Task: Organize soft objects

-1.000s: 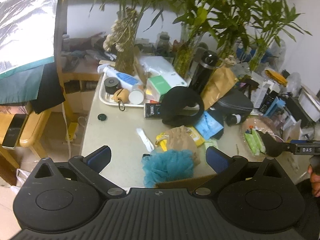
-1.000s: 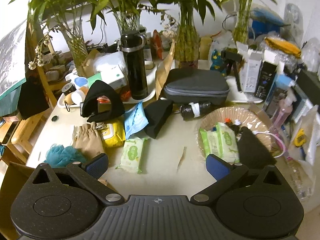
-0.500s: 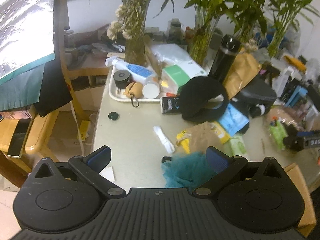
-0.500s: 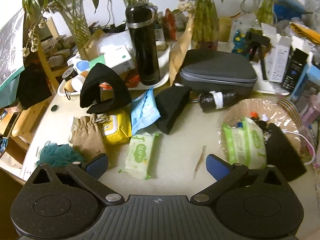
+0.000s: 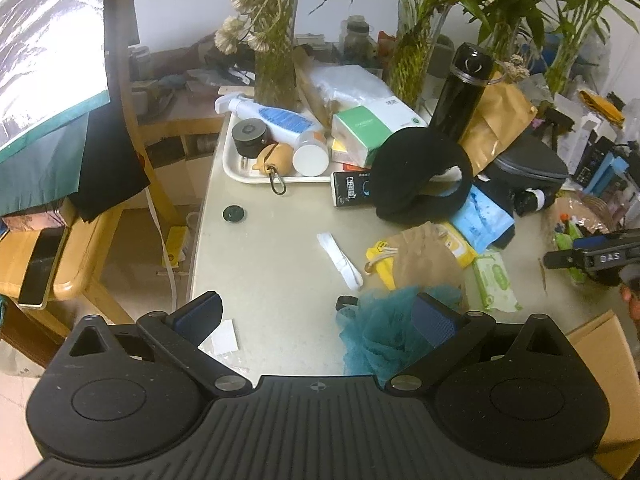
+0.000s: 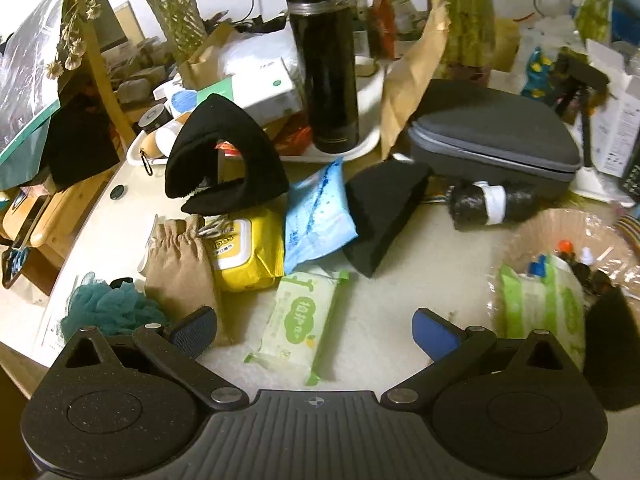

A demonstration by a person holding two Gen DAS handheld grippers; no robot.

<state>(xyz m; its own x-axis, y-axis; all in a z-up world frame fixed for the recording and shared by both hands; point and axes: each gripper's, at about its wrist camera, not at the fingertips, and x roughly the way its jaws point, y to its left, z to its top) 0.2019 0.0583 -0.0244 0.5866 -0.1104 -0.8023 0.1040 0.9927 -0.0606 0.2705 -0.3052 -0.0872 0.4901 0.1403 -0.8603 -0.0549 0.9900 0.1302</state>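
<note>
Cluttered table, right view alone shows basket

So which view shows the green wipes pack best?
The right wrist view: the wipes pack lies whole and close between the open fingers, label readable. In the left wrist view it is smaller, off to the right beside the teal loofah.
</note>
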